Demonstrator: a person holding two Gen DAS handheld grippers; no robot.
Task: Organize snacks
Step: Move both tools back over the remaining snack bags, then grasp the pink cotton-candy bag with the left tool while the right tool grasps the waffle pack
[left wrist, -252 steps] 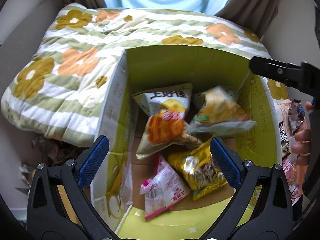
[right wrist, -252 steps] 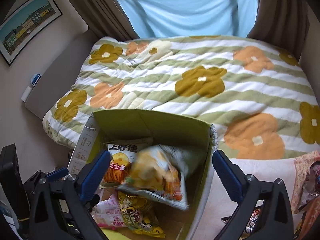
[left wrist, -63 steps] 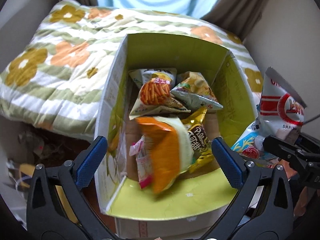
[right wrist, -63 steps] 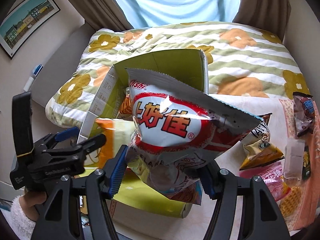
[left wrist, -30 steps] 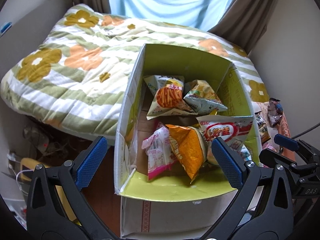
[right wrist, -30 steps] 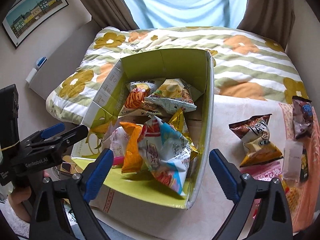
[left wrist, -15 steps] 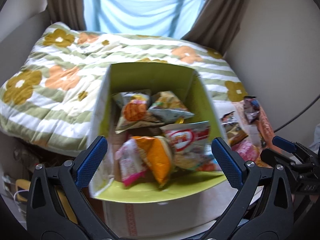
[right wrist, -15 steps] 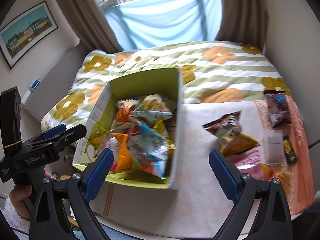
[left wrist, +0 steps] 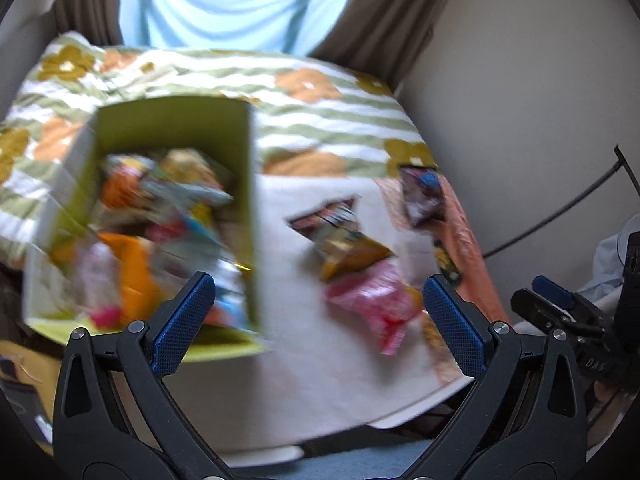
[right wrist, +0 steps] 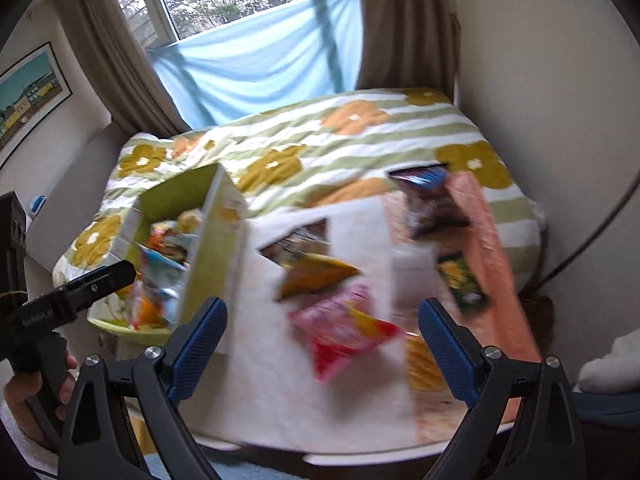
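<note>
A green-lined cardboard box (left wrist: 176, 120) (right wrist: 216, 216) stands at the table's left end with several snack bags inside. On the white table (left wrist: 312, 380) (right wrist: 280, 392) lie loose bags: a brown-and-gold bag (left wrist: 340, 236) (right wrist: 308, 264), a pink-and-red bag (left wrist: 376, 304) (right wrist: 344, 332) and a dark bag (left wrist: 422, 196) (right wrist: 428, 200). My left gripper (left wrist: 320, 320) is open and empty, above the table between box and loose bags. My right gripper (right wrist: 322, 334) is open and empty above the pink-and-red bag. Both views are blurred by motion.
A bed with a striped flower quilt (left wrist: 312, 92) (right wrist: 360, 128) lies behind the table. An orange cloth (left wrist: 464, 240) (right wrist: 492, 264) covers the table's right end, with a small green packet (right wrist: 464, 284) on it. A wall stands at the right. A hand (right wrist: 24, 392) holds the left gripper.
Both grippers have swung right, away from the box and over the loose bags on the table. The red-and-white bag that the right gripper held now lies in the box.
</note>
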